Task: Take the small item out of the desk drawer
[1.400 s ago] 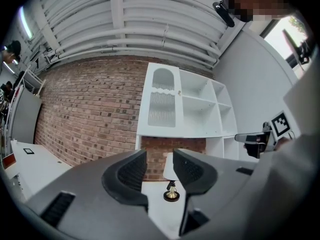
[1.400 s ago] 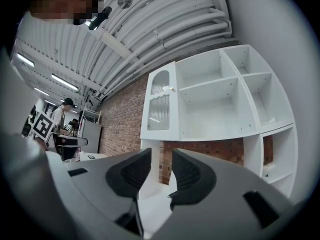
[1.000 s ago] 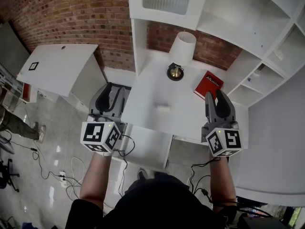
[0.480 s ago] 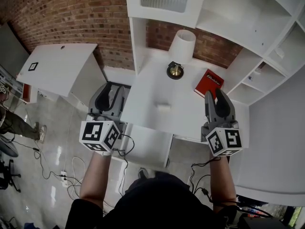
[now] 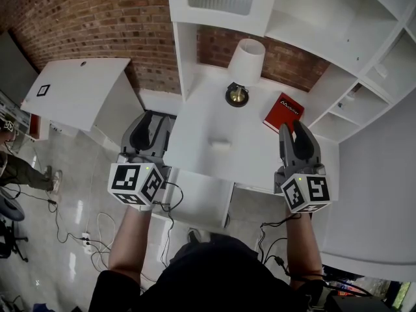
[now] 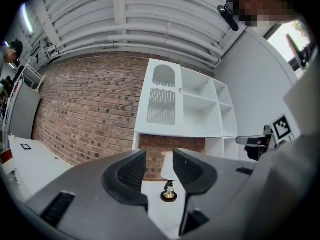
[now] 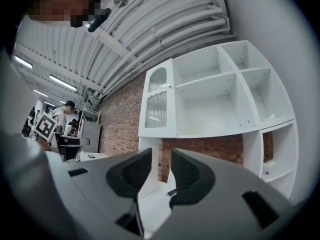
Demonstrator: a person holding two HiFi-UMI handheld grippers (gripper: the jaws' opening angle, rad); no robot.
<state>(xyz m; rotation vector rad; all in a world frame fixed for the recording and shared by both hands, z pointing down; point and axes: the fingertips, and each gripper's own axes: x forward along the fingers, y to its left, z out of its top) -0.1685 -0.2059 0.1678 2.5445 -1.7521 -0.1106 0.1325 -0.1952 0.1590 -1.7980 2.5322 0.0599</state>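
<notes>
A person holds two grippers out level at the near edge of a white surface (image 5: 195, 125). The left gripper (image 5: 155, 117) is at the left corner of the surface. The right gripper (image 5: 292, 126) is near the right edge. Each one has a cube (image 5: 135, 184) with black and white squares on it, close to the person's hand.

The left jaws stand partly open, with a clear gap and nothing held in it (only the far-off lamp shows through the gap). The right jaws stand a little closer together, also with a gap, and they hold nothing.

A small white block (image 5: 220, 145) lies on the surface, between the two grippers and a bit ahead of them. It touches neither one. I cannot tell if this is the small item. Under the near edge of the surface a white box (image 5: 198, 197) sticks out toward the person. It may be the drawer, but I cannot tell what is in it.

A lamp (image 5: 247, 60) with a white shade stands at the back of the surface. A red book (image 5: 283, 112) lies to its right. White shelves (image 5: 338, 31) rise behind and to the right. A brick wall (image 5: 97, 25) is on the left, with a white table (image 5: 78, 93) near it. Cables (image 5: 65, 226) lie on the grey floor (image 5: 71, 168).
</notes>
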